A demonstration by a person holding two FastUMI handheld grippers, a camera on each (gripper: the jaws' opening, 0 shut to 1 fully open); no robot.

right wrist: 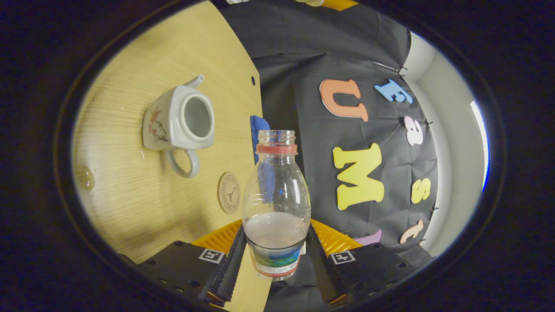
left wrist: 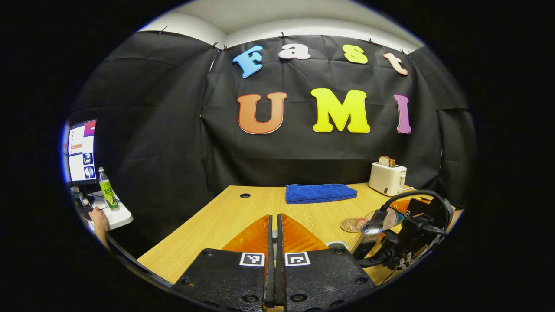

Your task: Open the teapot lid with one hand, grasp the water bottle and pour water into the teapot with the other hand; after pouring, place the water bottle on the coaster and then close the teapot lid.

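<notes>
In the right gripper view, my right gripper (right wrist: 277,255) sits nearest, at six o'clock, both fingers pressed on the lower body of the water bottle (right wrist: 276,203), which is uncapped and tipped on its side relative to the table (right wrist: 130,203), with some water left in the base. Beyond it, at nine o'clock, the coaster (right wrist: 229,192) lies flat on the wood; farther, at ten o'clock, the teapot (right wrist: 177,123) stands with its mouth uncovered. I judge the bottle's neck to be off to one side of that mouth, so any further tilt risks spilling onto the table; a droplet already shows near the table edge at nine o'clock. In the left gripper view, my left gripper (left wrist: 274,242) has its fingers closed almost flush at six o'clock; whether the lid is pinched between them I cannot tell. If it is, a loose pinch could drop it. Farther off lie a blue towel (left wrist: 320,193) and a toaster (left wrist: 387,178).
</notes>
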